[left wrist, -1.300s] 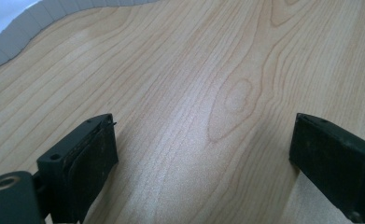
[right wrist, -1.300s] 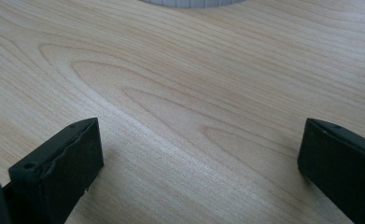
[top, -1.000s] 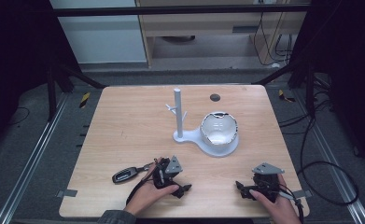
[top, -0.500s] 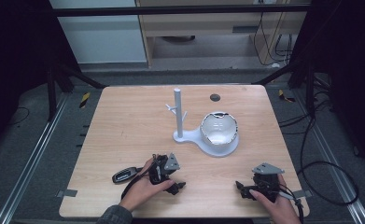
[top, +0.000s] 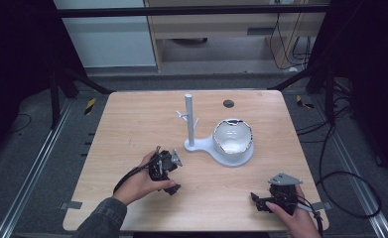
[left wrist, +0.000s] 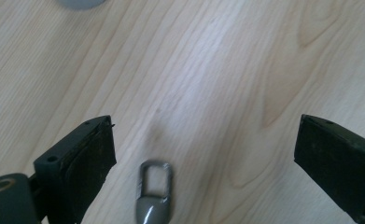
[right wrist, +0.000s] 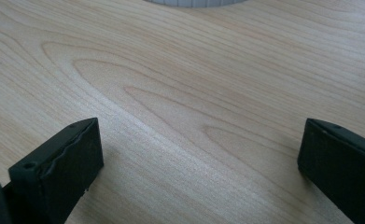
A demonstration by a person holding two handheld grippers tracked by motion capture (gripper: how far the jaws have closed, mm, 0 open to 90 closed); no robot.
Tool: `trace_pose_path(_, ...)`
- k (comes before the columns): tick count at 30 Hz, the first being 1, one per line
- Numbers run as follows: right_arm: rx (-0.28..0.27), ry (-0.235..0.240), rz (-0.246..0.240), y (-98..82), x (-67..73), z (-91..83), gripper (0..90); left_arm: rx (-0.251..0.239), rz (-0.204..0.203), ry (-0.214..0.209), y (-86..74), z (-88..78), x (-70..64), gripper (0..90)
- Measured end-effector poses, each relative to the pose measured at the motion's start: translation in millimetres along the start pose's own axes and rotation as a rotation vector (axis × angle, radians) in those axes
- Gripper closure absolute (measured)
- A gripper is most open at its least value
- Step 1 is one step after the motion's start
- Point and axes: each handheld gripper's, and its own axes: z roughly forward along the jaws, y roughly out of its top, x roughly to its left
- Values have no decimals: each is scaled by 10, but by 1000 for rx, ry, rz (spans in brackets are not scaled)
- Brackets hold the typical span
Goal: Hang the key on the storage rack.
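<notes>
In the left gripper view a small grey key fob (left wrist: 153, 205) with a metal loop lies on the wood, low between the jaws. My left gripper (left wrist: 203, 122) is open around it, both jaws well clear of it. From above, the left gripper (top: 174, 173) sits left of centre and the hand covers the fob. The right gripper (top: 257, 201) rests near the table's front right, open (right wrist: 199, 123) over bare wood. A white stand (top: 189, 119) with short pegs rises mid-table, and its base holds a shiny bowl (top: 233, 138).
The wooden table (top: 132, 124) has a dark round hole (top: 228, 103) near its far edge. Metal frame rails and cables run along the floor on both sides. The stand's base edge (right wrist: 194, 2) lies just beyond the right gripper.
The left hand has moved away from the person and slightly left, so it now covers the dark fob that lay beside it. The right gripper has stayed put.
</notes>
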Motion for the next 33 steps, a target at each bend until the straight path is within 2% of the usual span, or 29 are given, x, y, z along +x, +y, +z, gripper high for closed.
trace_pose_path(3, 0, -1, -1, 0, -1, 0, 4, 29, 12, 11, -11, -38, 27, 50)
trace_pose_path(6, 0, -1, -4, 0, -2, 0, 4, 38, 22, 9, -22, -55, 41, 54)
trace_pose_path(9, 0, -1, -2, -1, -1, 0, 4, 72, 17, 5, -39, -87, 98, 88)
trace_pose_path(14, 0, 0, -1, 0, -1, 0, 4, 116, 39, 5, -41, -122, 136, 155)
trace_pose_path(16, 0, 0, -1, 0, -1, 0, 4, 124, 44, 3, -46, -141, 153, 197)
trace_pose_path(17, 0, 0, -1, 0, -1, 1, 4, 126, 30, -7, -57, -151, 167, 209)
trace_pose_path(19, 0, 0, -2, 0, -1, 1, 4, 129, 28, -9, -65, -157, 172, 235)
trace_pose_path(20, 0, 0, -1, 0, -1, 1, 4, 149, 10, -14, -92, -154, 182, 244)
trace_pose_path(23, 0, 0, -1, 0, -1, 1, 4, 174, 10, -19, -126, -154, 195, 329)
trace_pose_path(26, 0, 0, -2, 0, -1, 1, 4, 209, 4, -33, -192, -138, 235, 381)
trace_pose_path(28, 0, 0, -2, 0, -2, 1, 4, 215, 2, -37, -202, -131, 240, 388)
trace_pose_path(33, 0, 0, -1, 0, -1, 1, 4, 254, 10, -57, -227, -84, 252, 503)
